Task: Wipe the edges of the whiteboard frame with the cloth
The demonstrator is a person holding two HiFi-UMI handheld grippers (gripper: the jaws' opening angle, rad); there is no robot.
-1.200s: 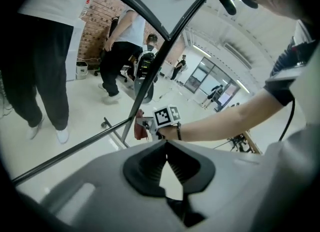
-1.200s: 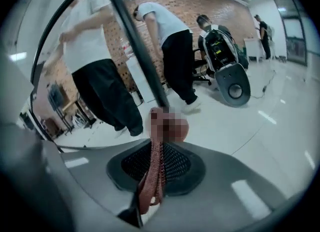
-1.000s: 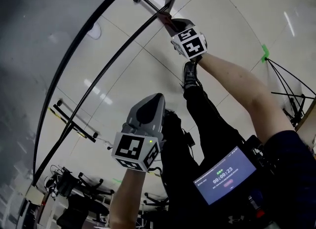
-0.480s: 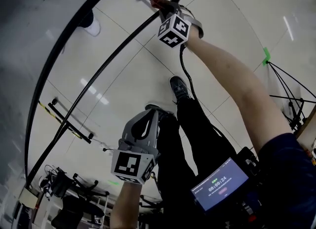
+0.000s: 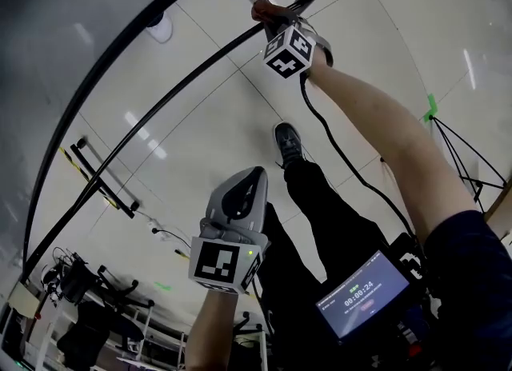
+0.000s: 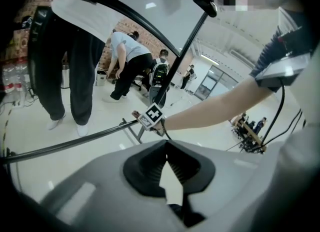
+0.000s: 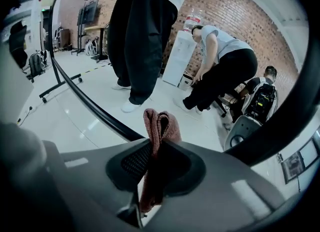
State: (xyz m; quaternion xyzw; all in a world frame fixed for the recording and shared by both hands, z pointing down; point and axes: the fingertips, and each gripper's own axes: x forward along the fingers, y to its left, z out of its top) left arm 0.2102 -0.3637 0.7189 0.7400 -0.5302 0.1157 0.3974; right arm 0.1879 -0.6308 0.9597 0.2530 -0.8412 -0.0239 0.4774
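The whiteboard frame's black edge (image 5: 120, 45) curves up the left of the head view, with a thinner black bar (image 5: 160, 113) beside it. Far along that bar my right gripper (image 5: 276, 19) is shut on a pinkish-red cloth (image 5: 266, 11), which is at the bar. In the right gripper view the folded cloth (image 7: 159, 126) sticks up between the jaws of my right gripper (image 7: 155, 148), just in front of the black bar (image 7: 90, 108). My left gripper (image 5: 252, 173) hangs lower, away from the frame. Its jaws (image 6: 166, 148) meet at the tips and hold nothing.
A person's dark trousers (image 7: 142, 36) stand close behind the bar. Another person (image 7: 225, 71) bends over near a water dispenser (image 7: 175, 58). A tripod (image 5: 464, 145) stands at the right, the board's wheeled foot (image 5: 100, 177) at the left. A lit screen (image 5: 360, 293) is at my chest.
My right gripper has carried the cloth farther along the bar toward its far end. The left gripper has stayed low with little shift.
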